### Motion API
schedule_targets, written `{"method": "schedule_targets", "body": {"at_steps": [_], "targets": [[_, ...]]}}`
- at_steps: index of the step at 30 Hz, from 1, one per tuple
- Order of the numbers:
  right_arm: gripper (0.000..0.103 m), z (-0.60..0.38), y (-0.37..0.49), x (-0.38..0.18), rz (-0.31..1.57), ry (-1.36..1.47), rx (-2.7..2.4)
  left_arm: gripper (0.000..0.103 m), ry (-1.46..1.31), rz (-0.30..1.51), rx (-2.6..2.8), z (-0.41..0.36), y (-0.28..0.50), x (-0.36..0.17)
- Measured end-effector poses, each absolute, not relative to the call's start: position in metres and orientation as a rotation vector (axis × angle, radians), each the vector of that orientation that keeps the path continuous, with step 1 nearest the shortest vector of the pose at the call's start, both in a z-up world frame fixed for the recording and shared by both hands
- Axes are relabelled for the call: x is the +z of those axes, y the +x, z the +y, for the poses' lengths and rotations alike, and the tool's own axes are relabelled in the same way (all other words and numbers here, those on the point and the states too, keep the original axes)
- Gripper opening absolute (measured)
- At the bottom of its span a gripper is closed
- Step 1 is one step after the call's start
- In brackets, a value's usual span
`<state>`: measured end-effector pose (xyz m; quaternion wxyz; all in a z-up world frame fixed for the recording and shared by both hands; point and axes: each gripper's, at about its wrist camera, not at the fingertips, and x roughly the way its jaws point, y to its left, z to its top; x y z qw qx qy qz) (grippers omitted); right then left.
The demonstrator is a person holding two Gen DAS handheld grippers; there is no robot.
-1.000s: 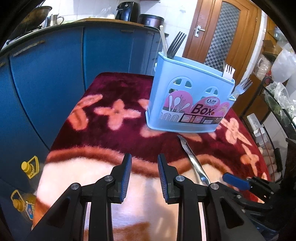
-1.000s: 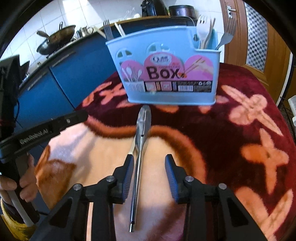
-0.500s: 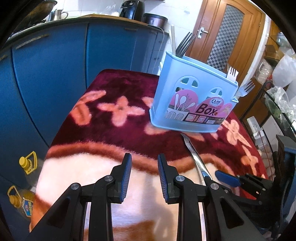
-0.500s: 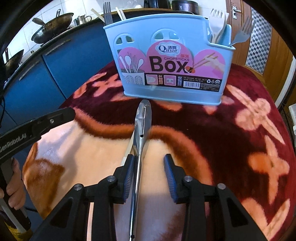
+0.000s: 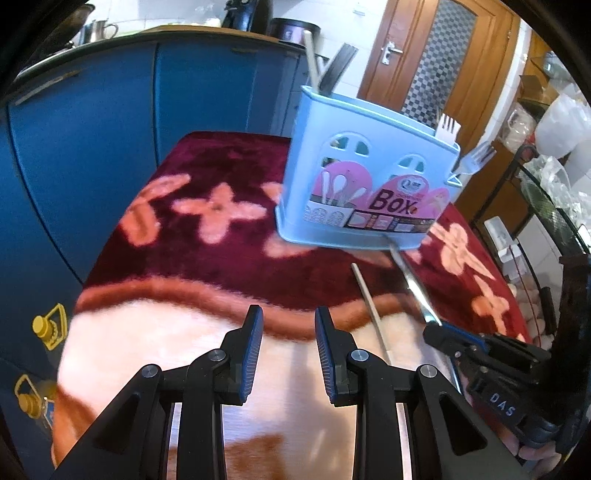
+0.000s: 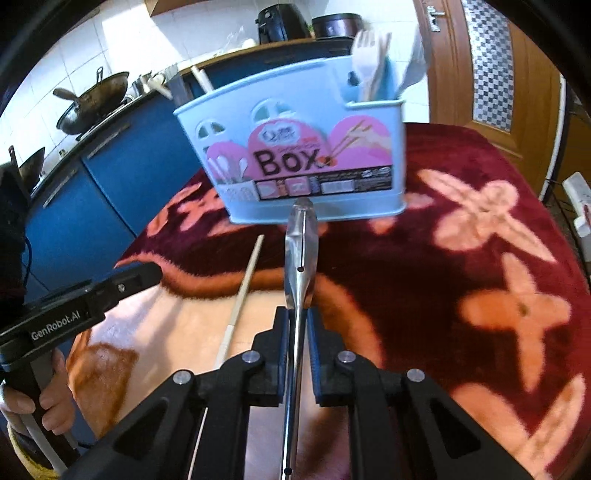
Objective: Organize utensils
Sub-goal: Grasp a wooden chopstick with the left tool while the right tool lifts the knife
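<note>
A home kitchen. Ahead and to the left of the right gripper, a wok (image 6: 94, 103) sits on a counter (image 6: 110, 122) over blue cabinets (image 6: 122, 177), with white tiles (image 6: 74, 59) behind. An air fryer (image 6: 273, 24) and a dark pot (image 6: 338, 26) stand farther along the counter. Ahead and to the right is a wooden door (image 6: 491, 66) with patterned glass. Low to the left of the left gripper, oil bottles (image 5: 46, 326) stand on the floor. Directly ahead, a utensil box (image 6: 299, 158) rests on a floral blanket (image 6: 480, 240).
</note>
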<state>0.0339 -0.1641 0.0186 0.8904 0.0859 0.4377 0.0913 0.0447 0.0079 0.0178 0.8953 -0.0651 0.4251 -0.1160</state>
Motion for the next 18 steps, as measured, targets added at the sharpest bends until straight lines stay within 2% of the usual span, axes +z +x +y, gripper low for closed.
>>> {"method": "schedule_targets", "body": {"at_steps": [18], "targets": [[0.012,-0.193,0.047,0.005,1.011,0.215,0.145,0.029,-0.105,1.016,-0.354,-0.034,0.065,0.0]]}}
